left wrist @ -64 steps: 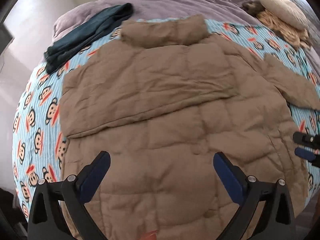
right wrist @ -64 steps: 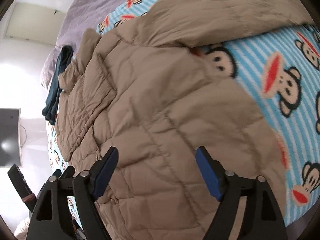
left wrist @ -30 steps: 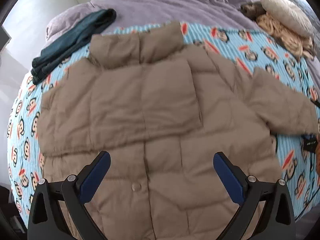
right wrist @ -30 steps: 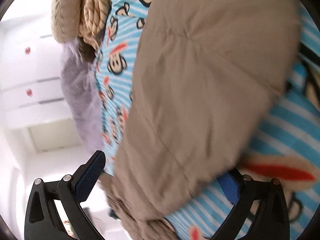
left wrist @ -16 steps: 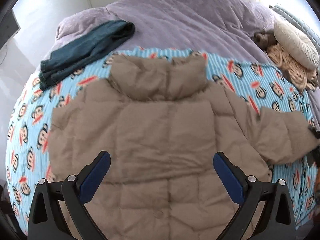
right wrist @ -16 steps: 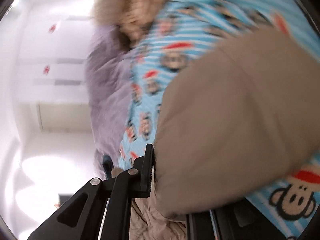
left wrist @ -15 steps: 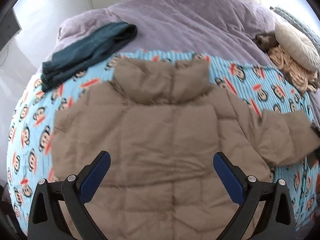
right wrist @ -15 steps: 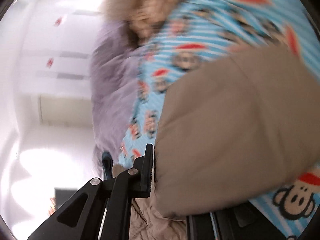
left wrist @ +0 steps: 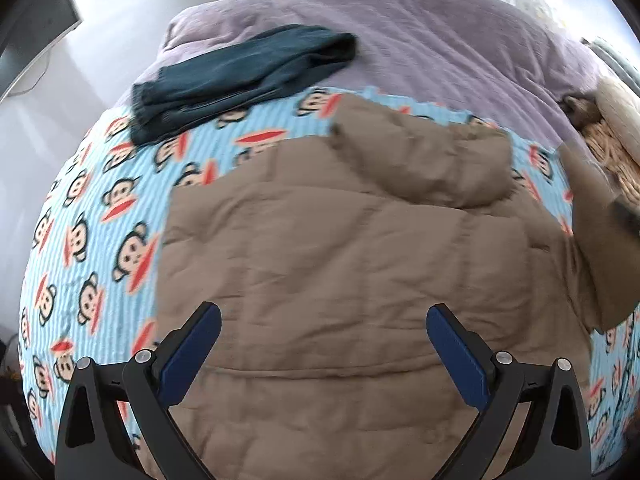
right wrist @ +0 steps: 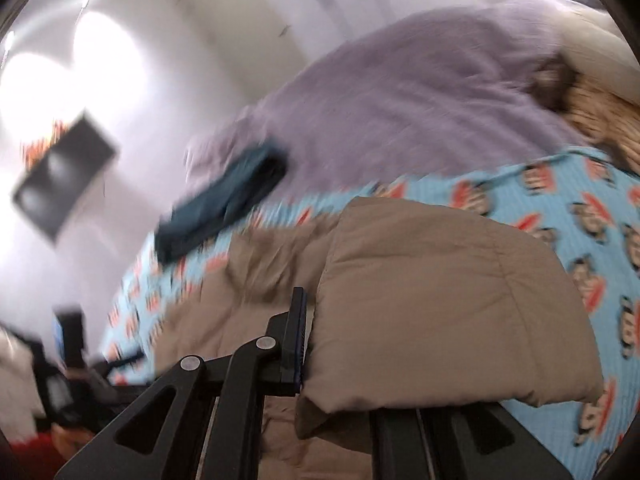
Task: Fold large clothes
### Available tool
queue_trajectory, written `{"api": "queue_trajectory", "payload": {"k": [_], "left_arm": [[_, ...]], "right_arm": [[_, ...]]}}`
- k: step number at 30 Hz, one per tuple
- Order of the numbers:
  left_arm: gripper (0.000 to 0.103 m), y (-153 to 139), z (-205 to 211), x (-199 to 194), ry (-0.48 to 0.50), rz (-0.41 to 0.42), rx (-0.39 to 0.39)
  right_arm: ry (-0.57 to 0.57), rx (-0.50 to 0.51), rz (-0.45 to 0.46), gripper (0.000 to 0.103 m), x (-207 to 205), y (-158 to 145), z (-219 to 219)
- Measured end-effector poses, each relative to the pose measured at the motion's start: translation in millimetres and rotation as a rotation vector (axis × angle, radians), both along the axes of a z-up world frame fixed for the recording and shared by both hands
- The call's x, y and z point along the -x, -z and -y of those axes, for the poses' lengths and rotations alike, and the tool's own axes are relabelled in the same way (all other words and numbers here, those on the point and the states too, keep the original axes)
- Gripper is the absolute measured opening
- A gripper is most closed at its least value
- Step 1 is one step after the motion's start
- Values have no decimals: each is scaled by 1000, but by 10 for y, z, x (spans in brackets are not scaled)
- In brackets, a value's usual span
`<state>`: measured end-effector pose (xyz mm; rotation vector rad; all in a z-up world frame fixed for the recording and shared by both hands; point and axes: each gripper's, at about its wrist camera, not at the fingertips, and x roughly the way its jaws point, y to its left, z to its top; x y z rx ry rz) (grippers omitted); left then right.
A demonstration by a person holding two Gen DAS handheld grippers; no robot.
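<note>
A tan quilted puffer jacket lies flat on a blue monkey-print blanket, collar toward the far side. My left gripper is open and empty, hovering above the jacket's lower body. My right gripper is shut on the jacket's right sleeve cuff and holds it lifted off the blanket. In the left wrist view that raised sleeve stands at the far right with the right gripper blurred on it.
A folded dark teal garment lies at the blanket's far left corner on a purple duvet. Beige knit items and a pillow lie at the far right. A dark screen hangs on the wall left of the bed.
The right gripper has closed on the sleeve cuff and lifted it, swinging toward the jacket body. The left gripper stayed open and drifted a little to the right over the jacket.
</note>
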<state>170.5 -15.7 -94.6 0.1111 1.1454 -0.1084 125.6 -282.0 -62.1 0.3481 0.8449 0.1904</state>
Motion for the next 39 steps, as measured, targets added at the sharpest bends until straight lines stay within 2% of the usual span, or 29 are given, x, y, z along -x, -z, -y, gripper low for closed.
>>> {"api": "queue_trajectory", "payload": {"k": [2, 7, 10, 12, 13, 15, 16, 17, 21, 25, 27, 28, 29, 30, 31, 35, 39], "left_arm": [[103, 34, -159, -37, -31, 0, -1], [103, 135, -322, -85, -54, 1, -14], [103, 227, -305, -117, -49, -18, -2], [103, 292, -238, -148, -45, -37, 16], [103, 327, -196, -165, -40, -48, 24], [103, 372, -113, -181, -31, -59, 42], [103, 386, -68, -189, -23, -61, 53], [103, 397, -27, -198, -15, -61, 63], [103, 429, 43, -250, 6, -69, 100], [103, 400, -51, -314, 7, -73, 173], [103, 366, -95, -323, 14, -66, 182], [103, 344, -121, -322, 18, -57, 178], [103, 320, -147, -317, 21, -48, 174], [103, 299, -178, -314, 28, -42, 179], [103, 284, -208, -314, 34, -37, 190], [103, 182, -385, -313, 35, -20, 305], [103, 129, -619, -363, -51, -19, 365]], "right_arm": [[-46, 50, -61, 11, -96, 268, -329], [-47, 88, -219, 11, -205, 926, -565], [-14, 83, -262, 11, -259, 1129, -464], [-2, 74, -267, 11, -264, 1137, -435], [2, 64, -277, 15, -254, 1121, -402], [21, 4, -291, 39, -227, 1050, -291], [36, -33, -292, 61, -210, 987, -245], [58, -89, -285, 74, -141, 913, -148], [164, -256, -260, 75, 93, 766, 261], [388, -485, -275, 75, 277, 935, 935], [452, -587, -249, 71, 281, 1018, 1138], [459, -617, -226, 49, 264, 1026, 1184], [458, -624, -212, 16, 213, 1011, 1202], [450, -613, -201, 10, 165, 978, 1173], [424, -583, -175, 10, 99, 891, 1108], [195, -416, -117, 10, -241, 527, 499], [-50, -256, -142, 10, -496, 396, -340]]}}
